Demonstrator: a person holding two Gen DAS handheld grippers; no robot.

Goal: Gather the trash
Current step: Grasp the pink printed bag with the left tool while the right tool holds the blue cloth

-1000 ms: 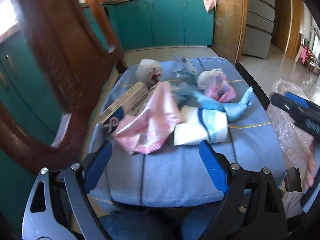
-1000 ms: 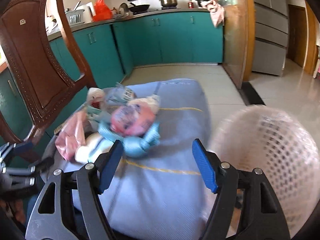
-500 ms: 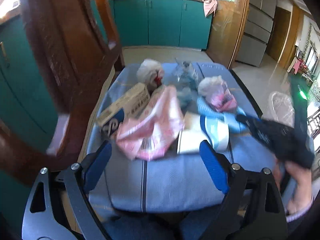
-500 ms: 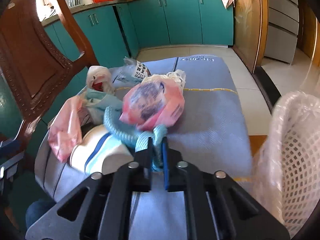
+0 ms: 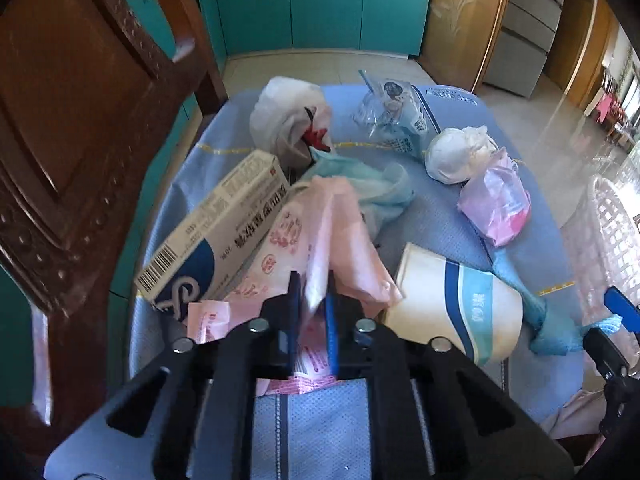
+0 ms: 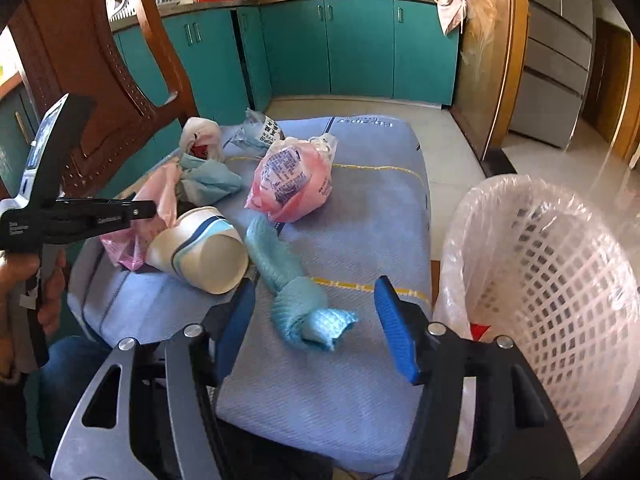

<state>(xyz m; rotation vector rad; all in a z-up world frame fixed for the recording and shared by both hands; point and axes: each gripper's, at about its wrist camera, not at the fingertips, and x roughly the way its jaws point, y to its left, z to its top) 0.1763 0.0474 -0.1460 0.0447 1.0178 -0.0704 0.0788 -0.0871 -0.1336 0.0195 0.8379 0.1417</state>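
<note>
Trash lies heaped on a blue padded surface (image 6: 372, 216). My left gripper (image 5: 313, 307) is shut on a pink plastic wrapper (image 5: 320, 236); in the right wrist view it (image 6: 150, 210) reaches in from the left. My right gripper (image 6: 314, 300) has its jaws opening. A knotted light-blue cloth (image 6: 296, 300) lies between them, and the pads do not touch it. A paper cup (image 5: 452, 304) (image 6: 200, 248) lies on its side beside the wrapper. A white box (image 5: 216, 232), a pink bag (image 6: 292, 184) and a white crumpled wad (image 5: 456, 152) lie further back.
A white lattice basket (image 6: 540, 272) with a clear liner stands right of the pad. A carved wooden chair back (image 5: 80, 120) rises close on the left. A white bag with red inside (image 5: 288, 116) and a clear printed packet (image 5: 392, 116) lie at the far end. Teal cabinets stand behind.
My left gripper moved forward and down and shut on the pink wrapper. My right gripper, shut on the blue cloth half a second ago, has spread its jaws; the cloth lies on the pad.
</note>
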